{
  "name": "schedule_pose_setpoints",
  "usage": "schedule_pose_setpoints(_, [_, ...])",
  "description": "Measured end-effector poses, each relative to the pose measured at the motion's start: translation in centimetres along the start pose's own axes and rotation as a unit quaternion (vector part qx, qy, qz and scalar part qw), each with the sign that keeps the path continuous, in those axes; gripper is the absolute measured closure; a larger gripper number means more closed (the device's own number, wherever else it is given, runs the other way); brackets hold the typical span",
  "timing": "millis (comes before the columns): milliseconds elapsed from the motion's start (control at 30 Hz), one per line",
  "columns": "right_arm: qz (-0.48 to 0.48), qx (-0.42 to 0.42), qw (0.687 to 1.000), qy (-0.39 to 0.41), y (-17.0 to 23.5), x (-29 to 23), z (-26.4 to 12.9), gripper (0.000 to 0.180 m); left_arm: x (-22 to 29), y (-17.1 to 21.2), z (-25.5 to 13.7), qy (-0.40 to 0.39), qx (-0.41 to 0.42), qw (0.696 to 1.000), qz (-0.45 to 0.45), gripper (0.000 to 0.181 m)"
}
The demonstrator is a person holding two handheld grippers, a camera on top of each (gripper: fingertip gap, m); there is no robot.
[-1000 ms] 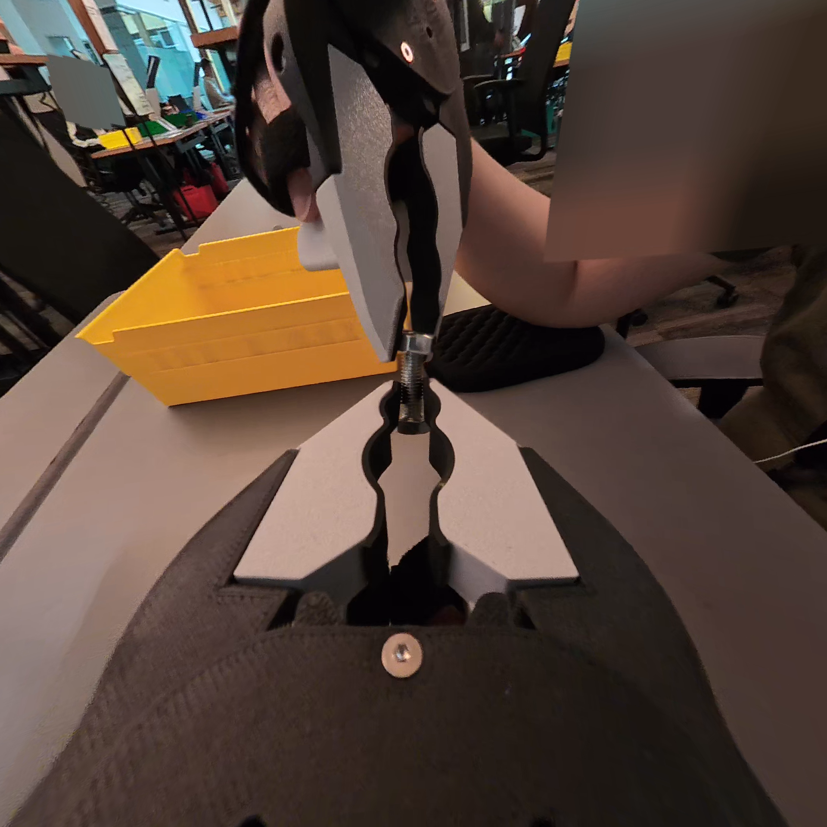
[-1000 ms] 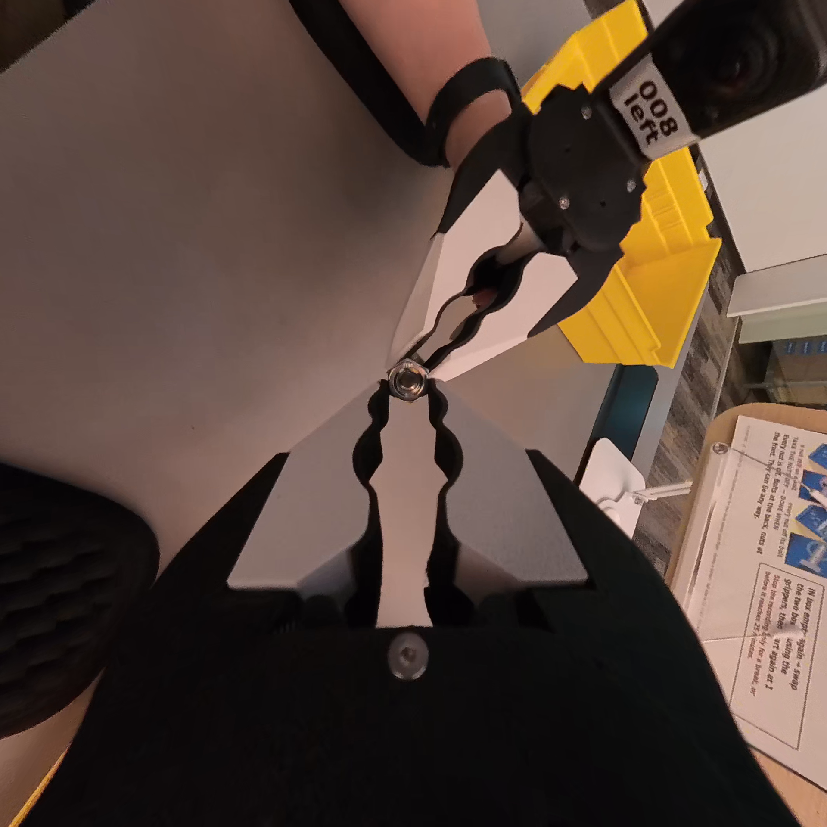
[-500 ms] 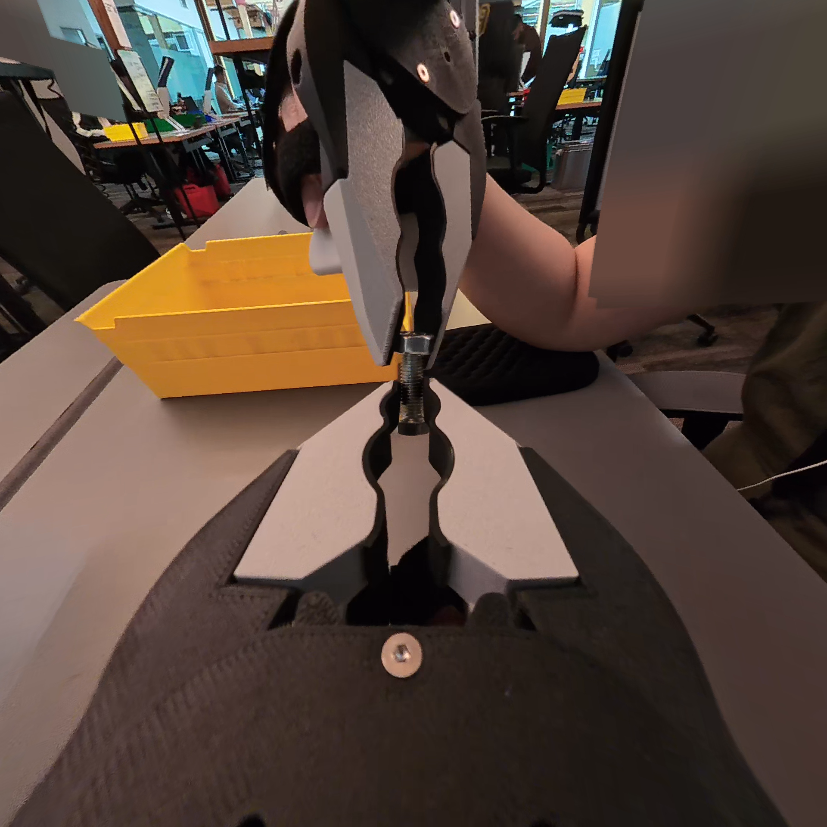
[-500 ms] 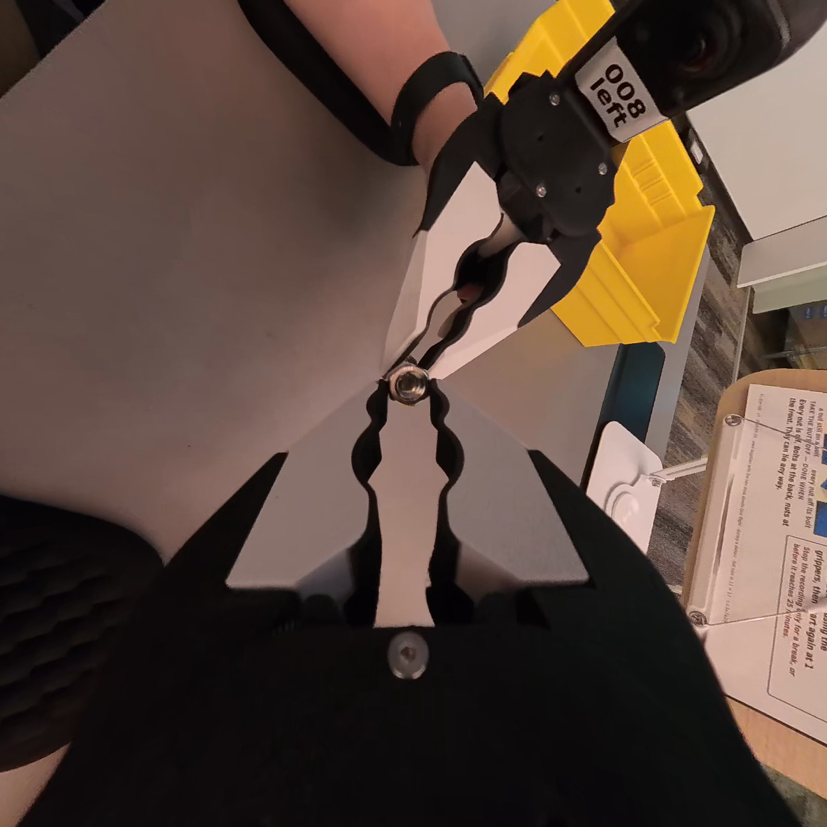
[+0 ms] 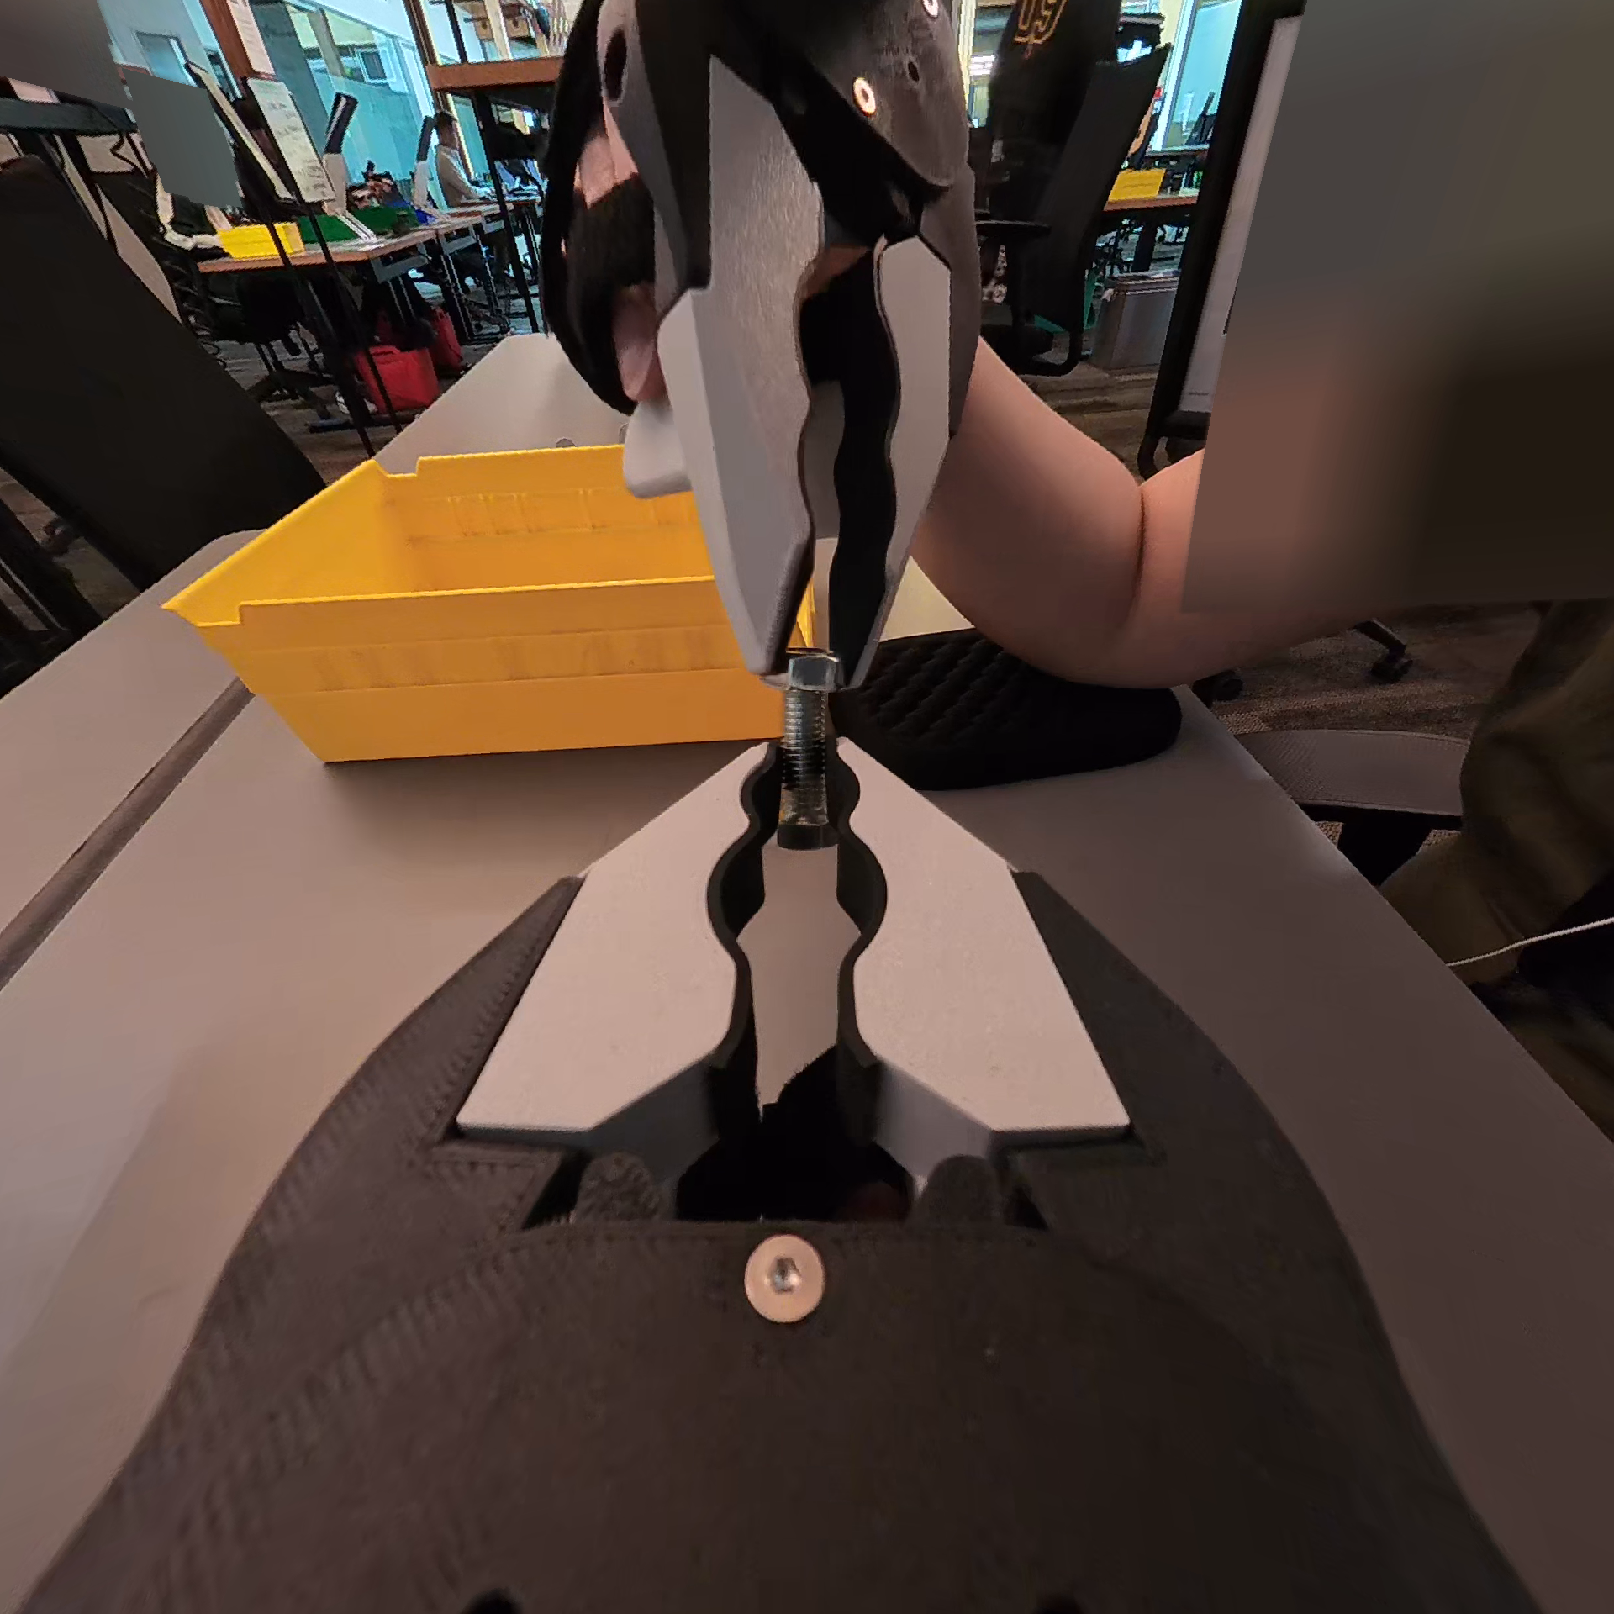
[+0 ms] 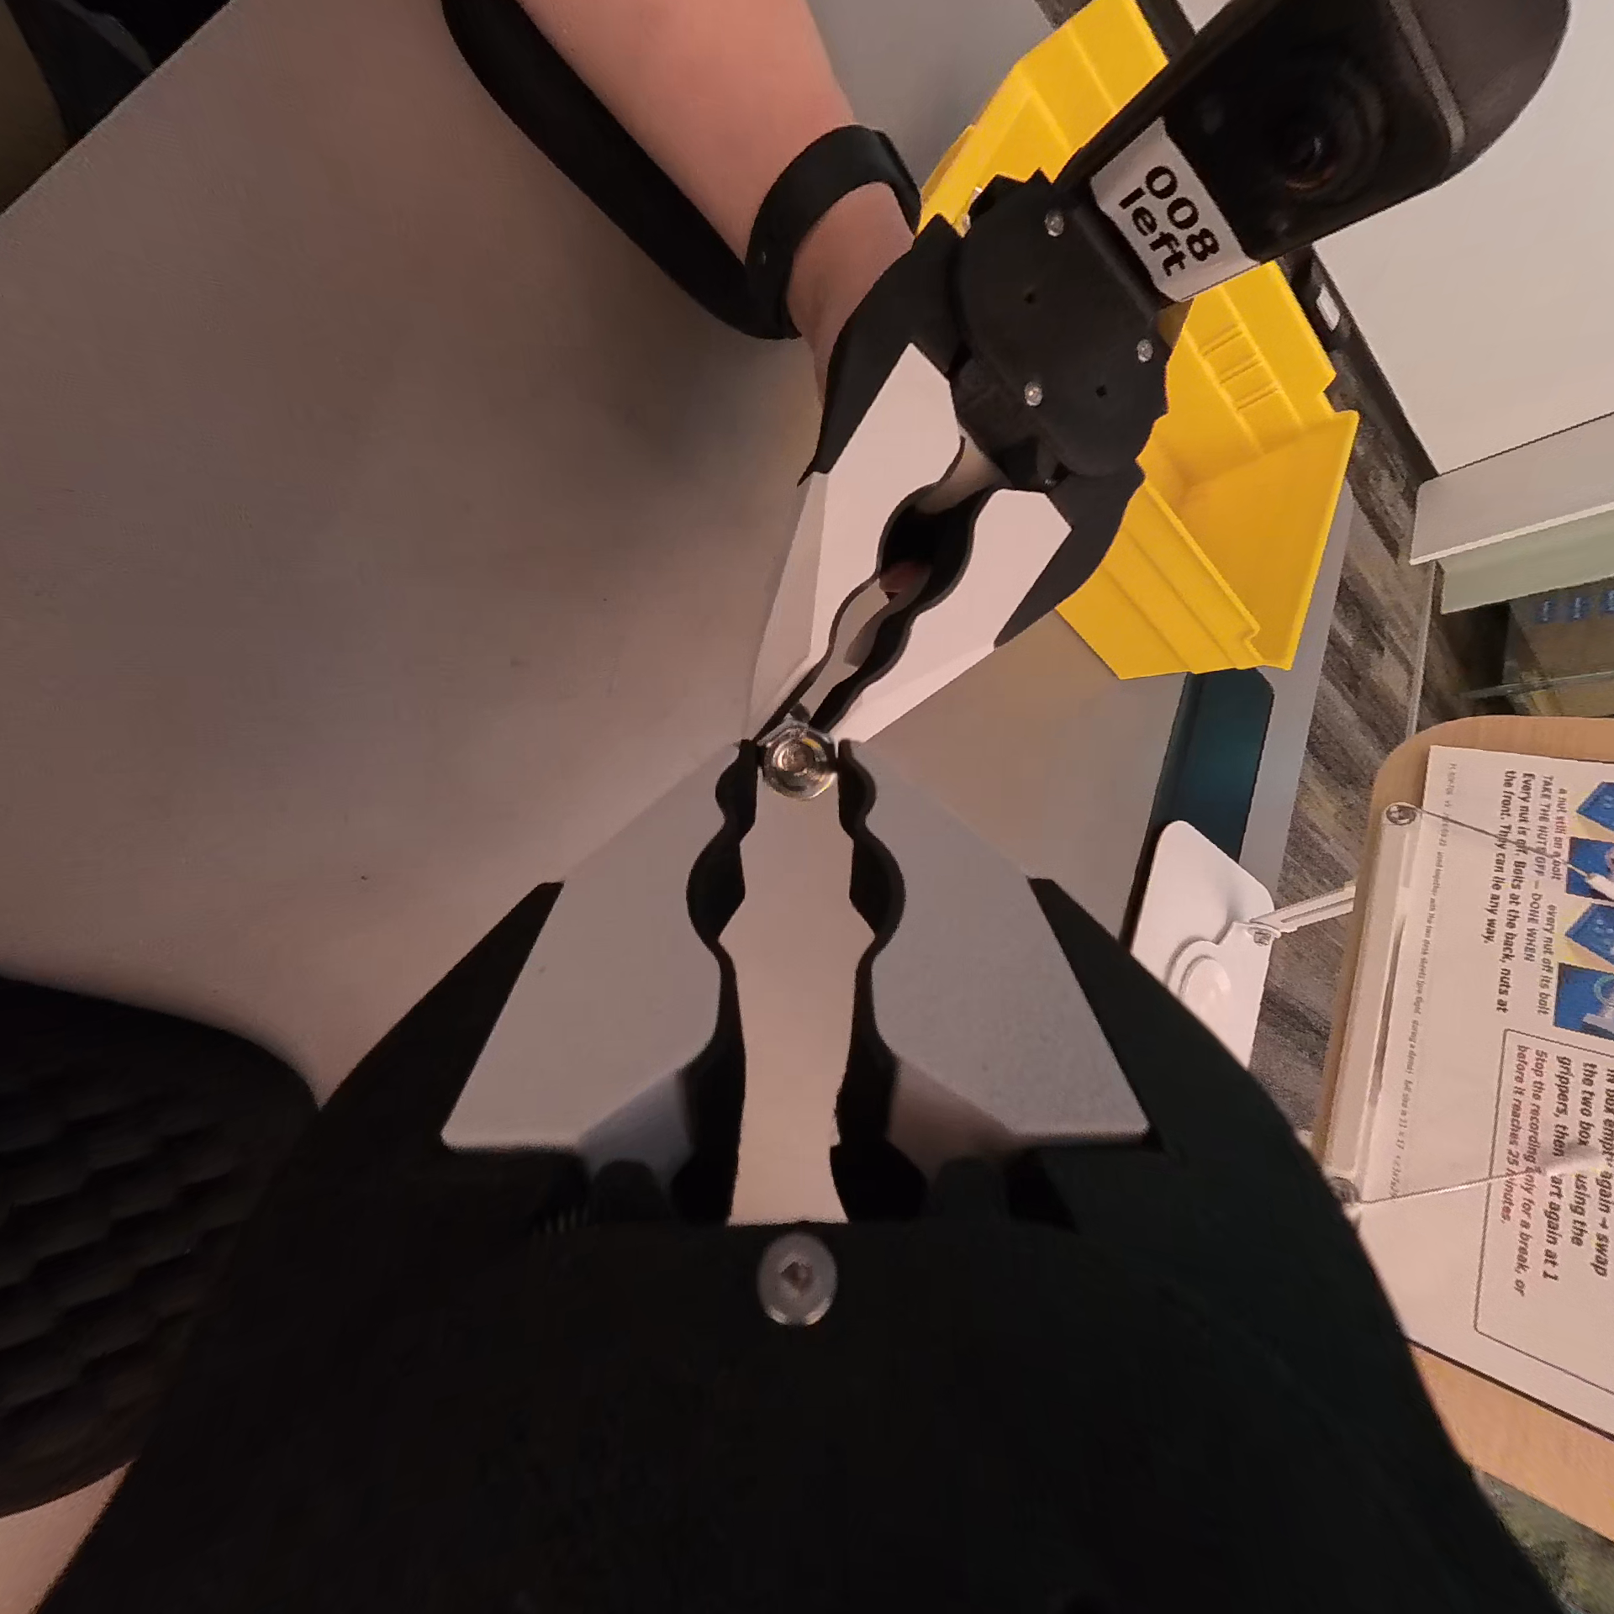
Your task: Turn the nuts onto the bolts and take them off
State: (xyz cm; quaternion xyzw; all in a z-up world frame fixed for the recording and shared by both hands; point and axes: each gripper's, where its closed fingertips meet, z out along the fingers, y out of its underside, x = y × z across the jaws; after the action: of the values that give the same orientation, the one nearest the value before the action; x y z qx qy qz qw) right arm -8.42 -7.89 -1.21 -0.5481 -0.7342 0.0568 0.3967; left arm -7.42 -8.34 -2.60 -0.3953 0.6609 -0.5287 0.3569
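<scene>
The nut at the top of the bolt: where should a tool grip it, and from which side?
Grip the nut on two opposite flat sides, coming from above along the bolt's axis, as the right tool does. The bolt stands upright in the left tool, with the nut at its free upper end.

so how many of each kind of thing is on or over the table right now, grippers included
grippers: 2, left gripper and right gripper
bolts: 1, bolt held upright by the left one
nuts: 1, nut at the bolt's top, in the right one
yellow bins: 1, yellow bin
black pads: 1, black pad
total: 6
</scene>
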Motion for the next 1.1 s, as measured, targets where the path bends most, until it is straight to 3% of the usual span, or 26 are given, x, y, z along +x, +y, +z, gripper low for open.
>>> schedule_pose_setpoints(333, [-0.041,0.018,0.999,-0.001,-0.8,-0.4,-0.2,0.163,0.7,-0.3,0.0,0.021,0.006,1.000,-0.004,0.173])
schedule_pose_setpoints(633, [-0.072,0.070,0.995,-0.019,-2.7,-1.5,-0.6,0.163,2.9,-1.0,-0.4,0.113,0.027,0.992,-0.053,0.173])
schedule_pose_setpoints(833, [-0.003,0.061,0.998,0.011,-1.8,0.7,-0.8,0.163,0.9,-1.9,-1.0,0.057,0.057,0.995,-0.052,0.173])
schedule_pose_setpoints(1100, [0.034,0.041,0.999,-0.010,0.0,0.8,0.1,0.163,-0.8,-1.5,-1.3,0.023,0.058,0.996,-0.069,0.161])
